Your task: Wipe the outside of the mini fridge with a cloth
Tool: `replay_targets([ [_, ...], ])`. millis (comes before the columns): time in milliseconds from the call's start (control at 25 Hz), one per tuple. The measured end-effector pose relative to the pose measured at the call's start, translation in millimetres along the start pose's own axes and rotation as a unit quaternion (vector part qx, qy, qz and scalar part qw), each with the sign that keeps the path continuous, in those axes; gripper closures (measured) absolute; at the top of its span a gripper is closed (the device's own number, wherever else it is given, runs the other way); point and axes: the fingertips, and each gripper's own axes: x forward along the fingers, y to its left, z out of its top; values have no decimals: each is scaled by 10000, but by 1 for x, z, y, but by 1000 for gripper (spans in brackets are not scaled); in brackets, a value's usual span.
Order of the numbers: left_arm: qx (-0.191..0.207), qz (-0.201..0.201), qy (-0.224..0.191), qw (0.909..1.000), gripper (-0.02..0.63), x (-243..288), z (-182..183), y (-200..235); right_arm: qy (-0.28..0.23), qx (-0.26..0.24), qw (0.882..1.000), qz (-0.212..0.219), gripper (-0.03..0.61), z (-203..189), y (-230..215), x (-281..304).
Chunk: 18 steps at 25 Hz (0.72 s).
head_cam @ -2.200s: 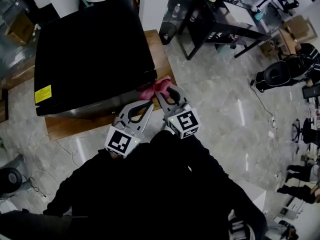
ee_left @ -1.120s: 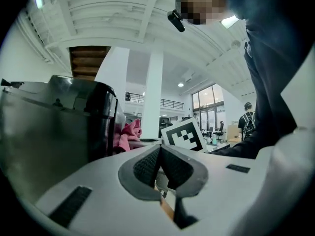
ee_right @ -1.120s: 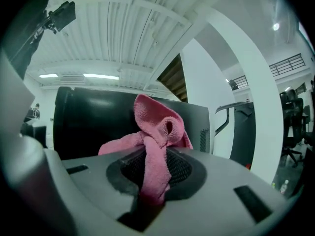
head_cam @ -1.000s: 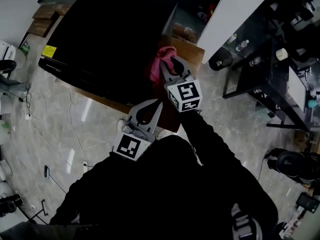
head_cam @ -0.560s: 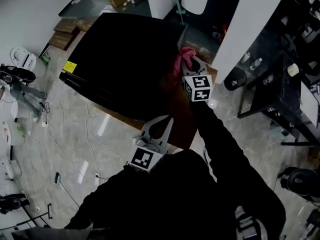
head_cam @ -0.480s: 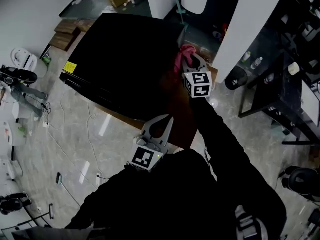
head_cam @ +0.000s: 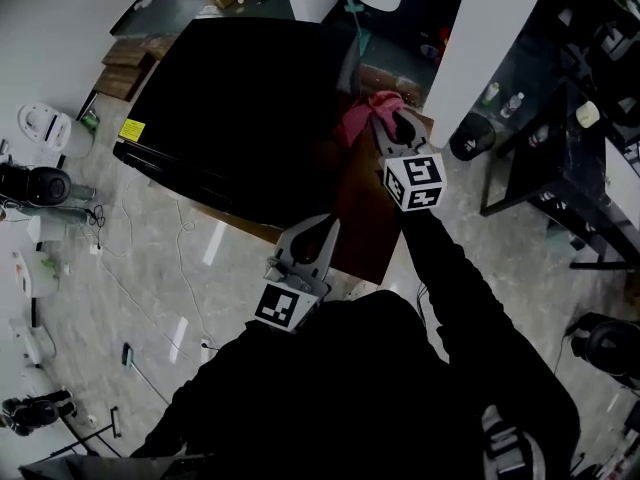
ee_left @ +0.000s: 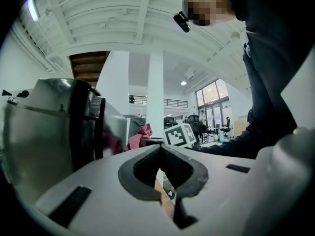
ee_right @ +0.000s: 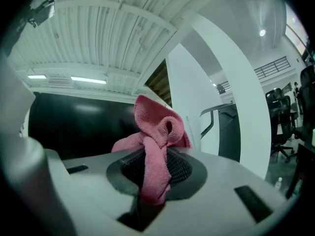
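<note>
1. Up at 12 o'clock in the head view, the right gripper (head_cam: 383, 124) is clamped hard on the pink cloth (head_cam: 358, 120); its own view shows the jaws pinching one fold, with the rest bunched up above them.
2. The cloth looks pressed against the fridge (head_cam: 240, 98), on its right side near the back corner; the fridge fills the 11 o'clock part of the view and sits on a wooden board (head_cam: 362, 230).
3. What changed: a couple of seconds ago the cloth was at the front corner nearest the person; it's since run along that side to the far end, so I'd say one swipe of that face is about done.
4. The left gripper (head_cam: 326, 230) is at 7 o'clock from the right one, jaws closed together on nothing; it's just been hanging by the front corner the whole time.
5. My guess is the next move is another pass lower down or a switch to a new face; I can't tell which faces are already clean.
</note>
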Motion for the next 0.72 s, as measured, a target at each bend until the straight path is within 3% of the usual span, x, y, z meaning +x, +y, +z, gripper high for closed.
replay_targets([
  [240,-88,-217,243,9994,607,-17,-41,2,366,71,9984,420,506,-58,50,-65],
  [400,-50,-339,551,9979,607,-27,-78,1,795,373,9945,563,506,-112,87,-93],
  [720,-241,-275,1156,9926,607,-35,-147,19,1537,819,9792,1038,505,-199,170,-100],
])
